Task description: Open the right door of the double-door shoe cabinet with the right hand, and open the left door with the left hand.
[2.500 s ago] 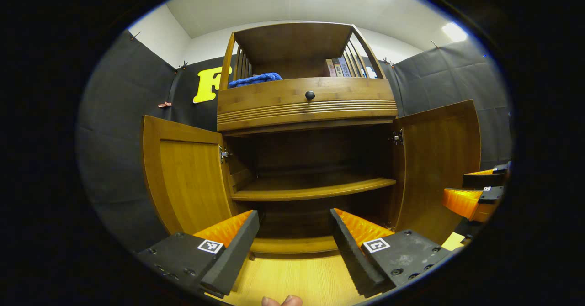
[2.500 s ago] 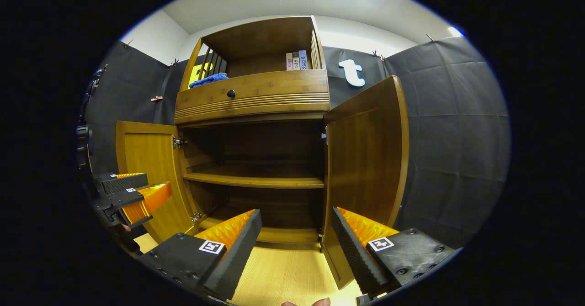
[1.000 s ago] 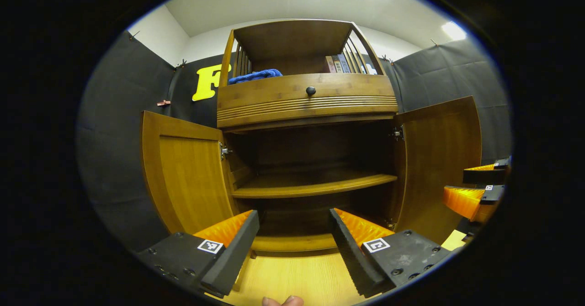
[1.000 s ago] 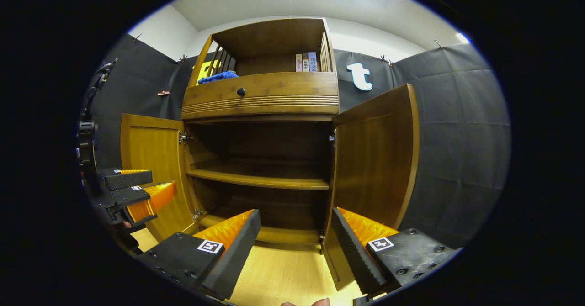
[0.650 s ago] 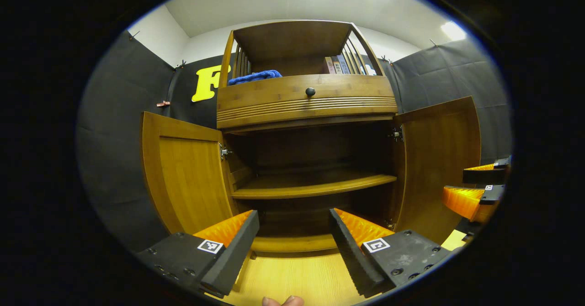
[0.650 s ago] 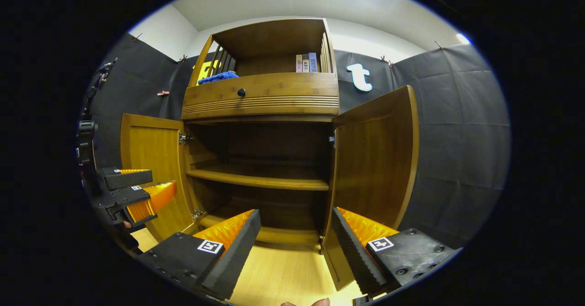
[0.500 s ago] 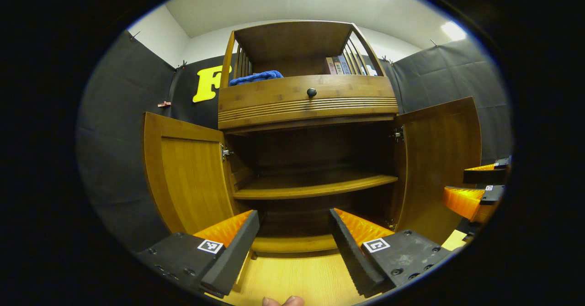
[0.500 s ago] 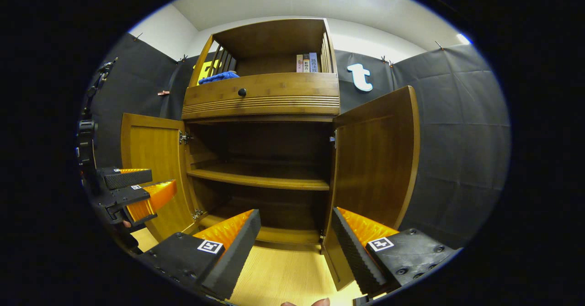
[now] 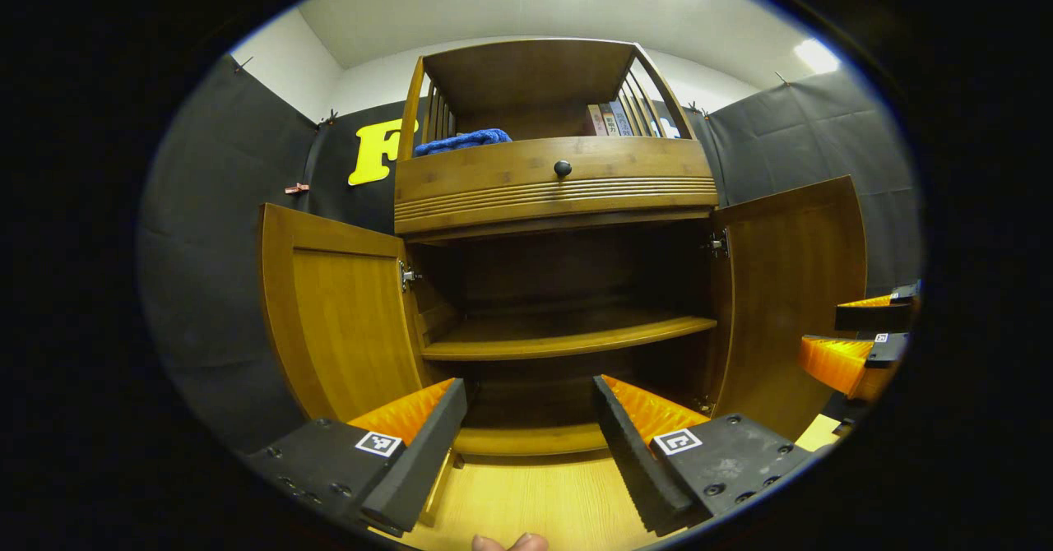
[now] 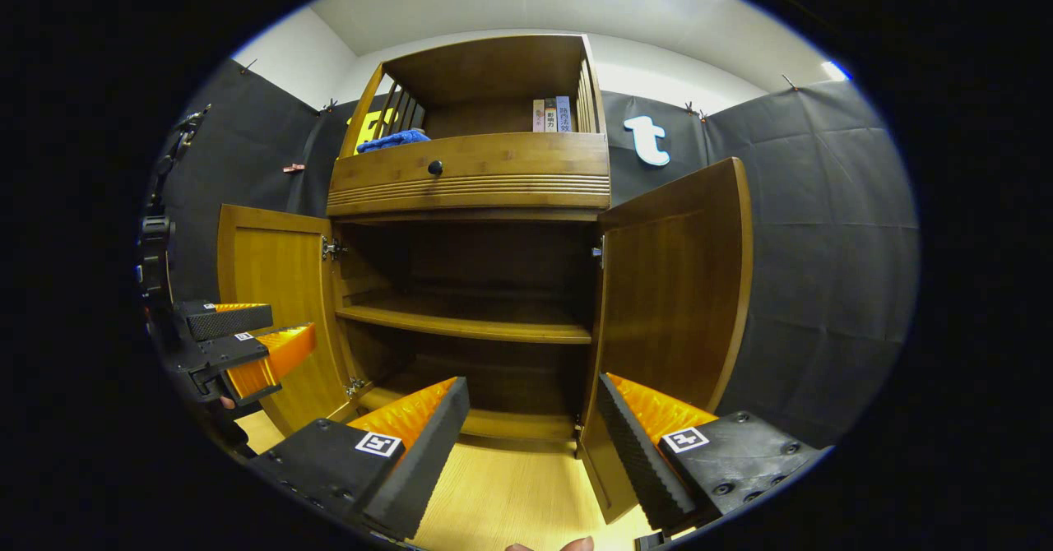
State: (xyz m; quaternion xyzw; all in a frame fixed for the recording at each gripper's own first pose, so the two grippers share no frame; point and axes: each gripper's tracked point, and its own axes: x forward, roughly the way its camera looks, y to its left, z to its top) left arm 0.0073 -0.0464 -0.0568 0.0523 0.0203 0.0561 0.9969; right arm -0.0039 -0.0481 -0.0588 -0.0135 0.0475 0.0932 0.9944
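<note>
Shoe cabinet point(image 9: 559, 288) doors are both standing wide open. Left door point(image 9: 341, 321) is swinging out to the left of the left gripper point(image 9: 526, 440), and right door point(image 10: 670, 288) is hanging just beside the right gripper point(image 10: 531, 444). Both grippers are waiting with fingers spread apart, holding nothing. They are facing the dark shelf point(image 10: 469, 325) with free room behind, so the job is looking done.

At the right edge of the left gripper view, the right tool point(image 9: 855, 339) was cut off. The books point(image 10: 552, 114) at upper centre were too small to tell apart. A cloth point(image 9: 461, 141) lay half hidden behind the drawer point(image 9: 553, 174).
</note>
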